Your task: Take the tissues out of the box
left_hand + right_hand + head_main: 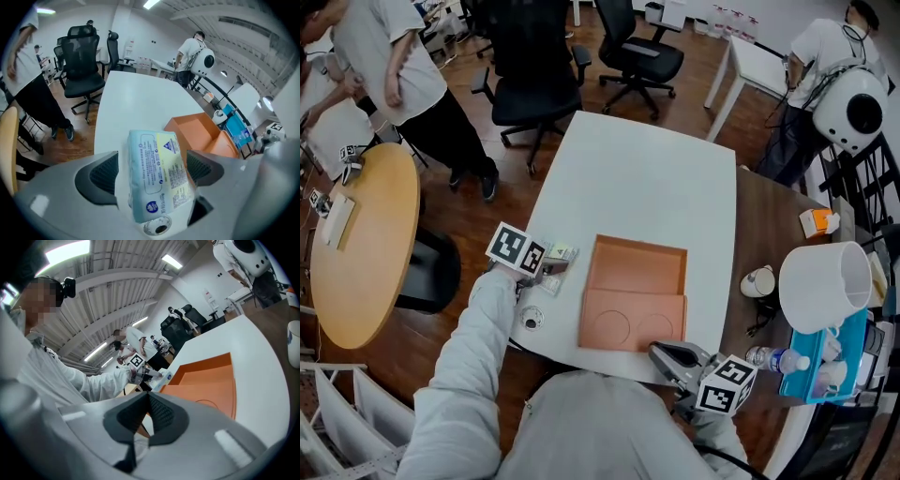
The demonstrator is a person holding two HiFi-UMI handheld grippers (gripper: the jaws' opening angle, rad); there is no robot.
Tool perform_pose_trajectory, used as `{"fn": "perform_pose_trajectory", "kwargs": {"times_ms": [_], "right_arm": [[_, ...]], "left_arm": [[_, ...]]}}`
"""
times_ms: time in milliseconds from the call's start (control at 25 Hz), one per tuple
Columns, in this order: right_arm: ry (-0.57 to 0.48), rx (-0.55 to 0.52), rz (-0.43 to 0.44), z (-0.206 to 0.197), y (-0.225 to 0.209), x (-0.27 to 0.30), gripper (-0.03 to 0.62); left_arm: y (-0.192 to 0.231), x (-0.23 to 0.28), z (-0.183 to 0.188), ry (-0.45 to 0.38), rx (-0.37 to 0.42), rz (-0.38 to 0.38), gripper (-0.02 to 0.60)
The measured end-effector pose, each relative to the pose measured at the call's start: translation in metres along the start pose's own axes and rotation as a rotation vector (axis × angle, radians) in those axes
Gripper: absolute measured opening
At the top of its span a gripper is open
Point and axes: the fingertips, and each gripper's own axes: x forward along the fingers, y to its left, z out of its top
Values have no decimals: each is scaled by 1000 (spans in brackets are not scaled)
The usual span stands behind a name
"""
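White table (656, 187) carries the work, with the orange box (637, 267) near its front edge. The box is open, and its lid (628, 323) is folded flat toward the person so the tray is reachable from above. The tray floor reads as bare orange in the head view, with no pack visible in it. The right gripper (664, 354) sits low at the near right corner of the lid with its jaws brought together. Its own view shows nothing distinct between them, only a sliver of orange and white through the gap lower down. My judgement is that it is parked there to steady the box or keep the lid down, but whether it pinches the lid edge cannot be told. The left gripper (551, 265) is over the table just left of the box. Its jaws are apart and the tissue pack (157, 173) sits deep between them. The pack lies against the right jaw, with a narrow strip of table showing at the left jaw, so it looks cradled rather than clamped. This would fit either letting go or closing on it. The pack is outside the box and beside it, as the task wants. It is a soft, pillow-shaped plastic wrap in pale blue with a yellow band. It carries fine print inside a rounded outline, a blue triangle mark toward the far end and a round blue logo at the near end. It sits tilted, with its long axis running roughly along the jaws.
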Motion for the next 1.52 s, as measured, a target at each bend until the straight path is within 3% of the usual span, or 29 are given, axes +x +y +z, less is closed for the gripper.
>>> {"fn": "perform_pose_trajectory", "kwargs": {"times_ms": [200, 320, 400, 480, 560, 640, 760, 1000, 1240, 1520], "right_arm": [[-4, 6, -4, -3, -3, -2, 3], [-20, -3, 2, 4, 0, -4, 3], [-42, -17, 18, 14, 4, -6, 3], [-71, -42, 39, 28, 11, -9, 3], [-105, -74, 50, 45, 18, -14, 3], [-132, -103, 55, 61, 25, -18, 3], [-153, -129, 57, 74, 33, -21, 3], [-183, -113, 66, 74, 32, -27, 3], [-164, -176, 28, 70, 36, -27, 3], [-149, -177, 65, 63, 44, -21, 3]], "left_arm": [[-4, -24, 16, -78, 14, 3, 457], [-25, -68, 42, -213, 118, -9, 444], [-57, -108, 60, -319, 249, -46, 375], [-98, -146, 70, -411, 377, -109, 252], [-137, -169, 67, -453, 459, -208, 167], [-169, -178, 53, -456, 495, -324, 14], [-201, -175, 15, -412, 496, -471, 14], [-230, -138, -39, -354, 392, -602, 14], [-231, -138, -31, -375, 401, -590, 14], [-232, -146, -35, -399, 400, -562, 14]]}}
